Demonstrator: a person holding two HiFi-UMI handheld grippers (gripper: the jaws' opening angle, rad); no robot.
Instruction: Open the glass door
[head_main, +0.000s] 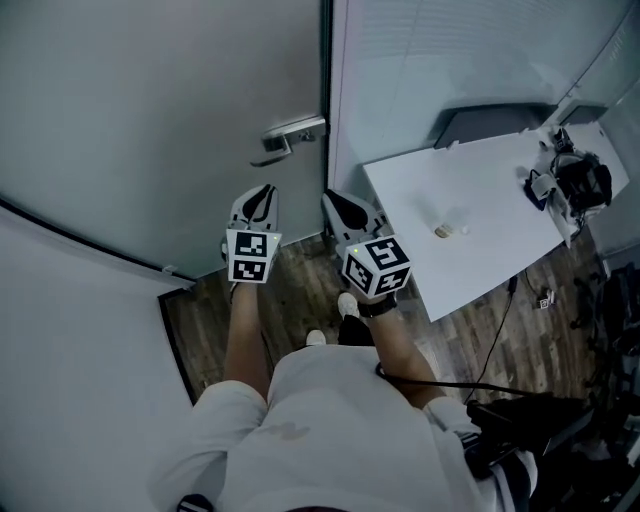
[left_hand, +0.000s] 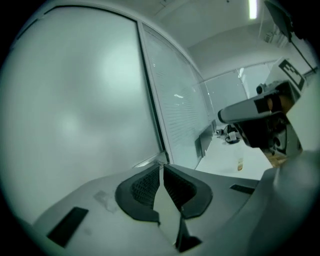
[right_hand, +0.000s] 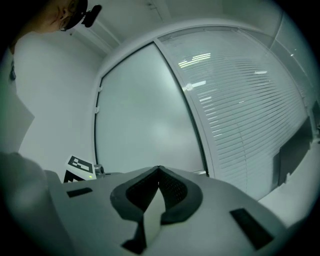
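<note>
Both closed: left gripper (head_main: 266, 190); right gripper (head_main: 330, 198)

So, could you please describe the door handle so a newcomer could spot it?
Find the big frosted glass door at the head view's upper left. Along its right edge, beside the dark frame, sits the handle: a silver lever, shiny against the plain matte pane.
</note>
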